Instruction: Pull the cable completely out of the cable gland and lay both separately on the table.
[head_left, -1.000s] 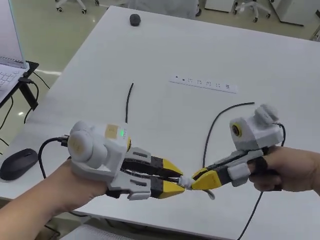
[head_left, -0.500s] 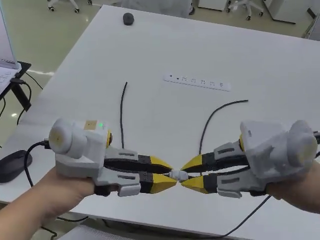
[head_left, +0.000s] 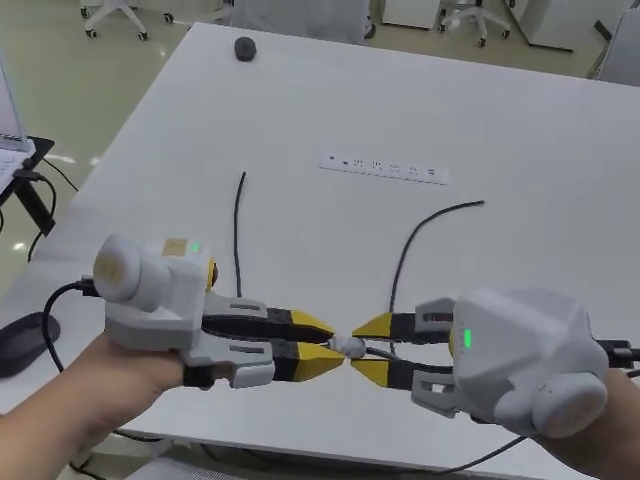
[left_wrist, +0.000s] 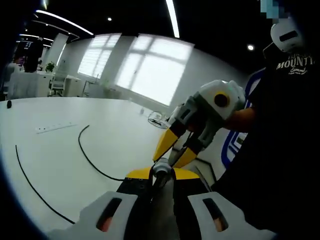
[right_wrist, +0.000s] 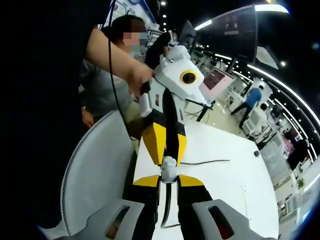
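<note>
Task is early: the cable (head_left: 408, 248) is not yet out of the cable gland (head_left: 349, 347) and nothing is laid down separately. The pull-out and both set-downs are left, my read.

The left gripper (head_left: 334, 349) comes in from 9 o'clock, level above the near edge of the table (head_left: 520, 130), hand under the body, tips pointing to 3 o'clock. Jaws narrow, pinched on the gland. In the left gripper view the gland (left_wrist: 161, 168) sits right at its tips.

The gland is in the air between both sets of tips, at 6 o'clock of the head view.

The right gripper (head_left: 363, 349) comes in from 3 o'clock, tips pointing to 9, nose to nose with the left and almost touching. Jaws narrow too, apparently closed on the cable right at the gland's end. The right gripper view shows the dark cable (right_wrist: 167, 207) running back between its jaws, with the white gland (right_wrist: 168, 169) at the tips. Exact grip spot is hard to tell.

The cable's free length trails off to 1 o'clock, lying on the table. A second loose cable (head_left: 238, 225) lies at 10 o'clock and a power strip (head_left: 385, 168) at 12.
</note>
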